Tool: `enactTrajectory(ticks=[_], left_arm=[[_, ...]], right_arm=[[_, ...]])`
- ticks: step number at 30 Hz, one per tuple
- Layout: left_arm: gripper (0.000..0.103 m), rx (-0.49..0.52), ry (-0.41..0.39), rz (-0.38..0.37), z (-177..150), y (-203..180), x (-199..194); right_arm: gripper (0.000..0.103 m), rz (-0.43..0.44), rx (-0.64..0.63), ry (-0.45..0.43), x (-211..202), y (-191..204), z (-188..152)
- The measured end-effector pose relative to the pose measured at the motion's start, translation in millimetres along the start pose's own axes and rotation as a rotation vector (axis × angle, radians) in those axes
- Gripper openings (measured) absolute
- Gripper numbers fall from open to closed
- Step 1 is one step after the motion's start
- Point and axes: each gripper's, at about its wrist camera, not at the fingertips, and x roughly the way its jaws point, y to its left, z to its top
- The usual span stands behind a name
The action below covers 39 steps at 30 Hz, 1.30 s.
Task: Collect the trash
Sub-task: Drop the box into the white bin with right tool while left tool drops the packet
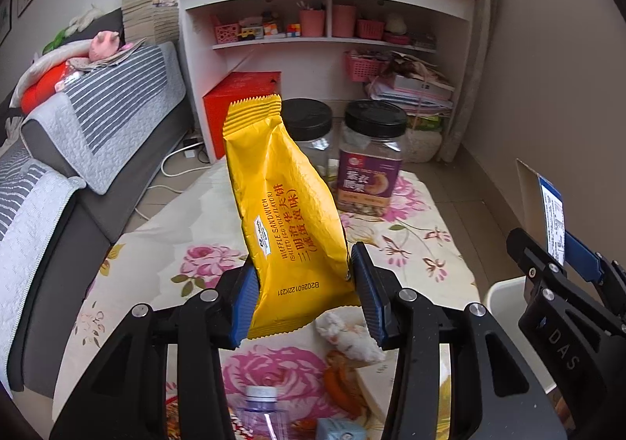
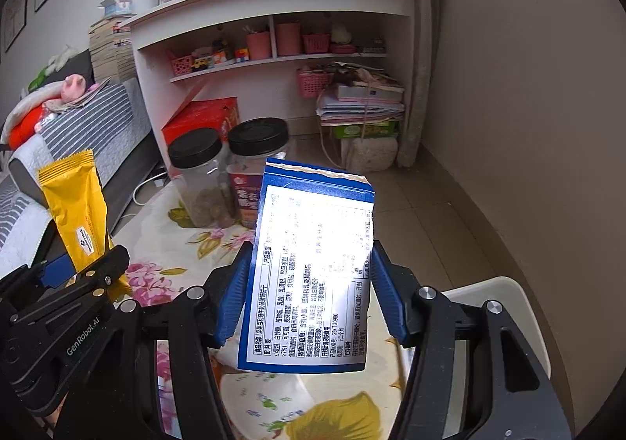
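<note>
My left gripper point(image 1: 305, 299) is shut on a yellow waffle sandwich wrapper point(image 1: 285, 205) and holds it upright above the floral-cloth table point(image 1: 187, 264). The wrapper also shows at the left of the right wrist view point(image 2: 78, 213). My right gripper point(image 2: 309, 303) is shut on a blue and white snack box point(image 2: 313, 268), held upright above the table; the box shows at the right edge of the left wrist view point(image 1: 551, 217). A white bin point(image 2: 508, 295) stands below my right gripper, at the table's right side.
Two black-lidded clear jars point(image 1: 371, 158) point(image 1: 309, 127) stand at the table's far end. A crumpled tissue point(image 1: 348, 334), food scraps, a plastic bottle point(image 1: 258, 412) and a small blue carton point(image 1: 340, 430) lie under my left gripper. A sofa point(image 1: 78, 150) runs along the left; shelves point(image 1: 324, 17) behind.
</note>
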Motion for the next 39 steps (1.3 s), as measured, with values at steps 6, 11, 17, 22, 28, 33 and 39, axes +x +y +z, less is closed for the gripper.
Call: enactTrajectory(ticks=[6, 11, 17, 22, 28, 33, 39], left_arm=[[0.046, 0.023, 0.009, -0.022, -5, -22, -1], [0.046, 0.059, 0.015, -0.044, -9, -43, -3], [0.046, 0.123, 0.022, -0.080, -16, -76, -7], [0.046, 0.164, 0.039, -0.112, -27, -106, -6], [0.046, 0.179, 0.094, -0.182, -41, -146, -1], [0.047, 0.200, 0.131, -0.237, -51, -183, 2], [0.047, 0.217, 0.169, -0.281, -59, -220, 4]], right_arm=[[0.056, -0.039, 0.030, 0.002, -7, -29, -1], [0.056, -0.087, 0.046, 0.001, -11, -57, -3], [0.056, -0.159, 0.083, 0.014, -14, -98, -4], [0.058, -0.203, 0.127, 0.031, -16, -135, -6], [0.081, -0.279, 0.198, 0.019, -30, -175, -10], [0.089, -0.341, 0.252, -0.014, -47, -209, -12], [0.095, -0.376, 0.326, -0.025, -62, -241, -18]])
